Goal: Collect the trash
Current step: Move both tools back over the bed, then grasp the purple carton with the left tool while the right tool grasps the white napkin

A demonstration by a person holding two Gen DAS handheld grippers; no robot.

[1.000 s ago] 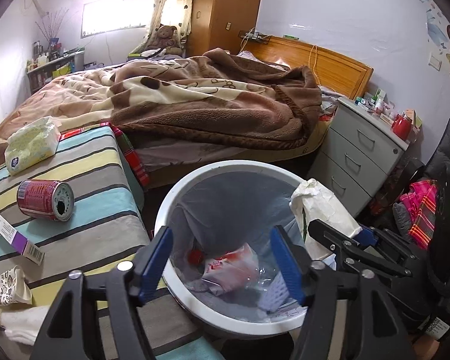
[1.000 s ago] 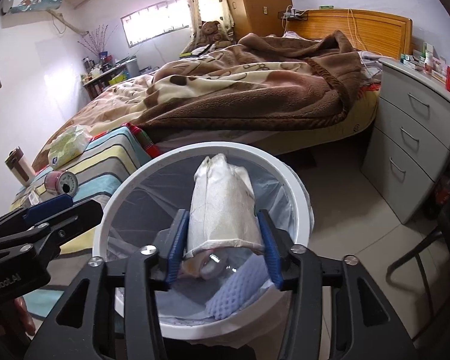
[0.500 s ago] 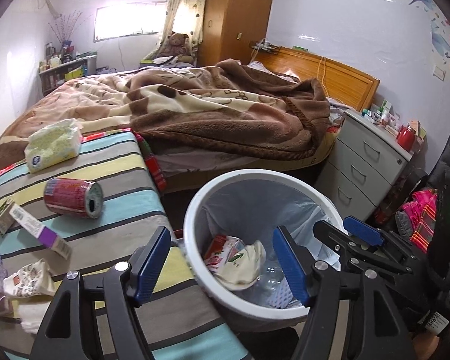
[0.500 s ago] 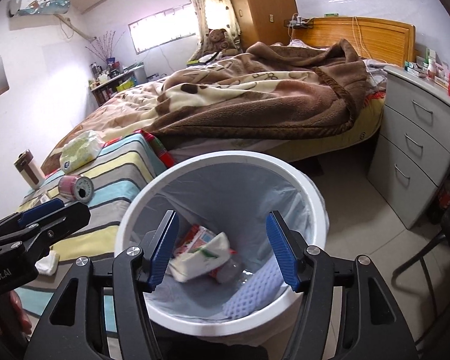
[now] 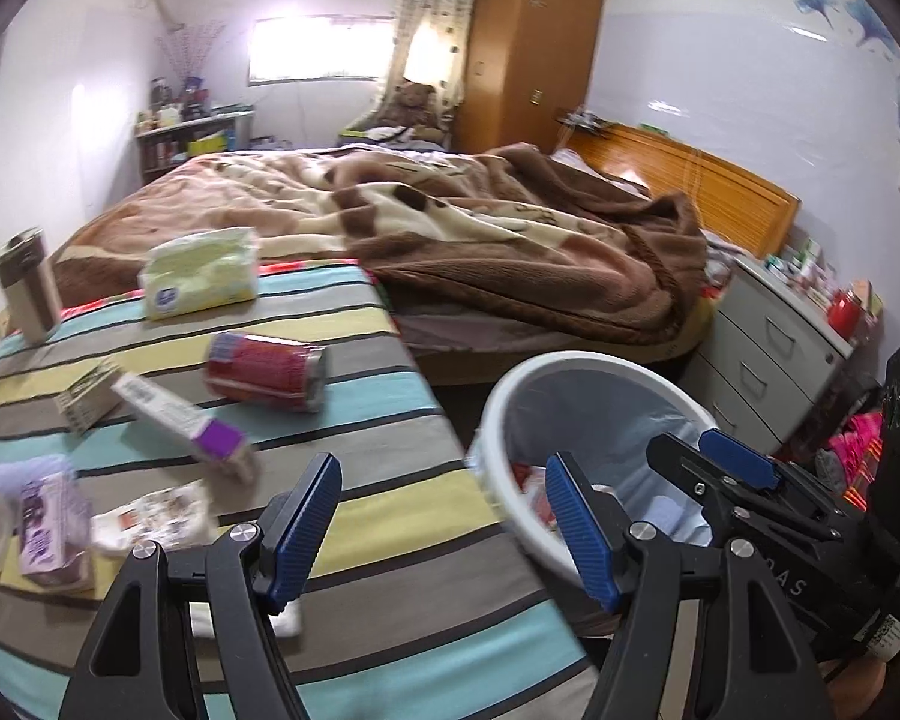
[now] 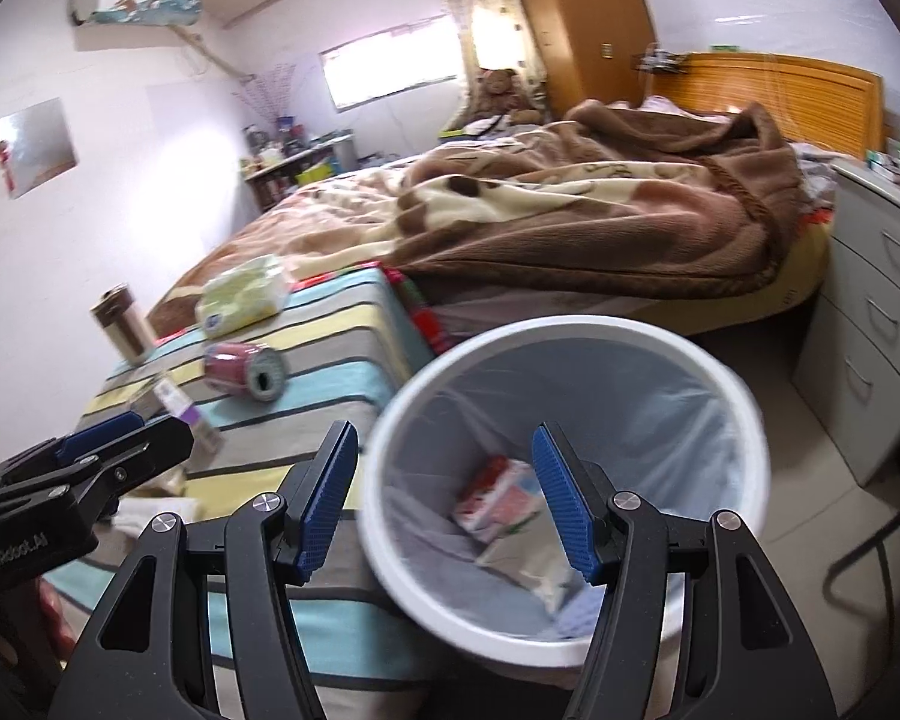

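Left claw (image 5: 441,519): jaws wide apart, nothing between them, hanging over the near edge of the striped counter (image 5: 354,396).
Right claw (image 6: 444,495): jaws wide apart and empty, held above the near left rim of the trash bin (image 6: 744,396).
Trash bin: white, lined with a clear bag, standing on the floor just right of the counter; a red and white wrapper (image 6: 498,495) and crumpled paper lie at its bottom.
Red can (image 5: 264,369): on its side at the middle of the counter.
Purple-ended box (image 5: 180,420): lying near and left of the can, blurred.
Crumpled wrapper (image 5: 156,516): at the near left of the counter, beside a purple pack (image 5: 51,531).
Tissue pack (image 5: 201,279): at the far end of the counter, with a metal tumbler (image 5: 27,282) upright to its left.
Bed (image 5: 480,240): beyond the counter, under a rumpled brown blanket.
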